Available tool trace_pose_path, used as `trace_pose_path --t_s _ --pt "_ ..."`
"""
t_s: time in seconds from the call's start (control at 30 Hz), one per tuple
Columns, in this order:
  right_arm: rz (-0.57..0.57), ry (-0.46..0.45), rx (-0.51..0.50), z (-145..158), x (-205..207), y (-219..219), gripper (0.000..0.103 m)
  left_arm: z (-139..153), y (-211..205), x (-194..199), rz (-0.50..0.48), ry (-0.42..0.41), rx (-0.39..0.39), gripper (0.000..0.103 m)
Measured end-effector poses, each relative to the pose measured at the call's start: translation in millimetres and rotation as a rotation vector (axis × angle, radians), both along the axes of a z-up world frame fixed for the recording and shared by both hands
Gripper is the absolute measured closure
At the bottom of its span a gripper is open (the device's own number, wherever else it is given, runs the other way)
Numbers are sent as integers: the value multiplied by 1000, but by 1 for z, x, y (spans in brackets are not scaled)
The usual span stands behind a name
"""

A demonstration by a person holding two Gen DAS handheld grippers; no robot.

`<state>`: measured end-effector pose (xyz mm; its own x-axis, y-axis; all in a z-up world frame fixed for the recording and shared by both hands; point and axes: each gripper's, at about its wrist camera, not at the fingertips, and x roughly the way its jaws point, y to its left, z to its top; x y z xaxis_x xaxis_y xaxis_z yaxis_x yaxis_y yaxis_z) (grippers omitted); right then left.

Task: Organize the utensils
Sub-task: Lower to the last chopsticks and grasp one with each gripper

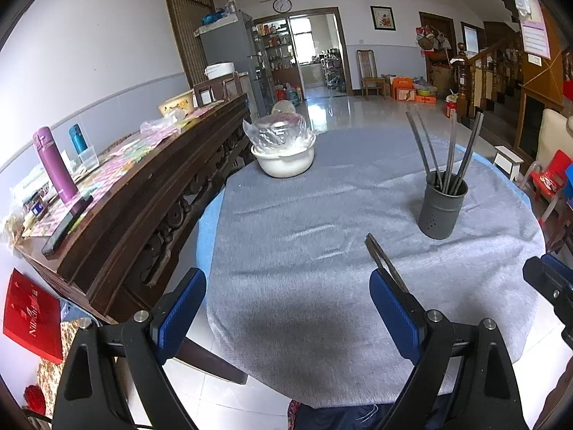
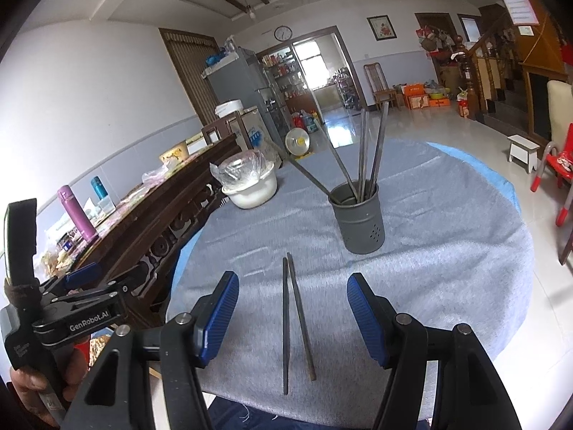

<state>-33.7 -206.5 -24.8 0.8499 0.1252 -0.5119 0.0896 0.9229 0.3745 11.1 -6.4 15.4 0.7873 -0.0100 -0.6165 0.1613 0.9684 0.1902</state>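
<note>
A round table (image 2: 447,268) covered in grey cloth carries a dark perforated utensil holder (image 2: 358,218) with several chopsticks already standing in it. Two loose chopsticks (image 2: 293,319) lie flat on the cloth at the near edge, side by side and nearly touching at their far tips, their long axes running away from the viewer toward the holder. The right tongs (image 2: 293,322) hang directly over this pair, jaws apart and empty, one blue pad on each side of the sticks, so the chopsticks sit between the fingers but untouched. The left tongs (image 1: 288,311) are also wide apart and empty, off to the left; from that wrist, only the sticks' far ends (image 1: 381,258) show past the right-hand finger. The right hand is plainly nearer, and probably needs only to lower and close across the pair.
</note>
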Motion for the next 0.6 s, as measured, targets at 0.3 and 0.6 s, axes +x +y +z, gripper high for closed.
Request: trace_pose_path --t_s 0.3,0.6 --pt "4 62 4 -23 24 -4 35 -29 -6 30 13 79 2 10" --pt "-23 149 41 -59 54 -25 36 -80 -22 75 -4 262 -17 10"
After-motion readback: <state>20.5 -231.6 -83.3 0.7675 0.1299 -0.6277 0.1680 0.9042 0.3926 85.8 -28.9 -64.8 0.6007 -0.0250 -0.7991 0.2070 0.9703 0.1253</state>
